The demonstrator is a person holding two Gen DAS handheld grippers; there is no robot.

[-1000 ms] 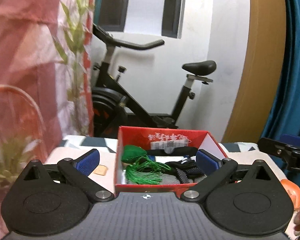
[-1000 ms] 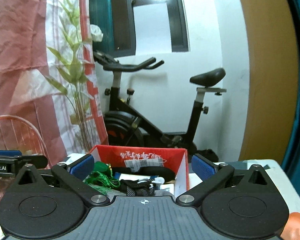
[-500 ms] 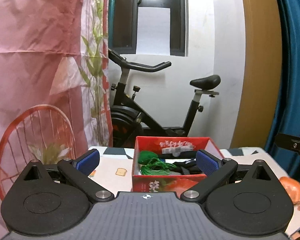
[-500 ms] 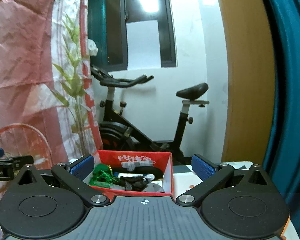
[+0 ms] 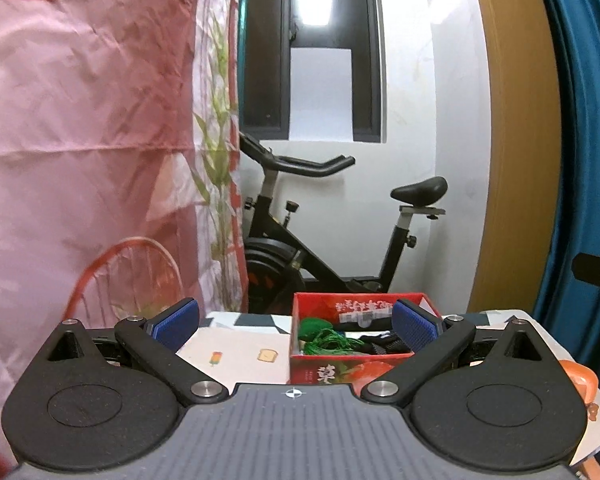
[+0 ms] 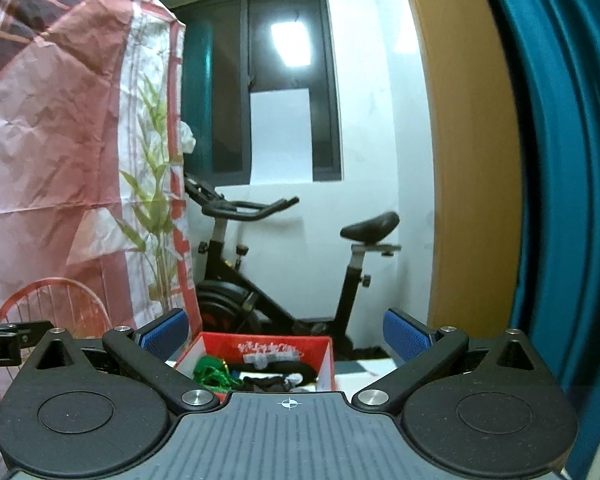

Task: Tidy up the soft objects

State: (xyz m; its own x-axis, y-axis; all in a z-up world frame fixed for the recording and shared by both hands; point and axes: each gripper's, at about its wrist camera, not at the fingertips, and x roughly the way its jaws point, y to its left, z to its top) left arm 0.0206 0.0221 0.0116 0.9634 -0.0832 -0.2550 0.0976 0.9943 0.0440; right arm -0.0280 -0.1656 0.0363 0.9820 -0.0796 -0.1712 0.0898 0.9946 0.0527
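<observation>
A red box (image 5: 340, 372) stands on the table, holding a green tasselled thing (image 5: 324, 338) and black soft items (image 5: 380, 344). It also shows in the right wrist view (image 6: 328, 364), with the green thing (image 6: 210, 374) at its left. My left gripper (image 5: 296, 326) is open and empty, held back from the box and above the table. My right gripper (image 6: 286, 334) is open and empty, also back from the box. The tip of the right gripper (image 5: 598, 272) shows at the right edge of the left wrist view.
The table wears a white cloth with small prints (image 5: 240, 344). An orange object (image 5: 580, 376) lies at its right edge. Behind stand an exercise bike (image 5: 340, 240), a pink printed curtain (image 5: 80, 160), a red wire fan (image 5: 128, 276) and a blue curtain (image 5: 580, 120).
Both grippers have drawn back and risen from the box, which now looks smaller and farther. Both stay open and empty.
</observation>
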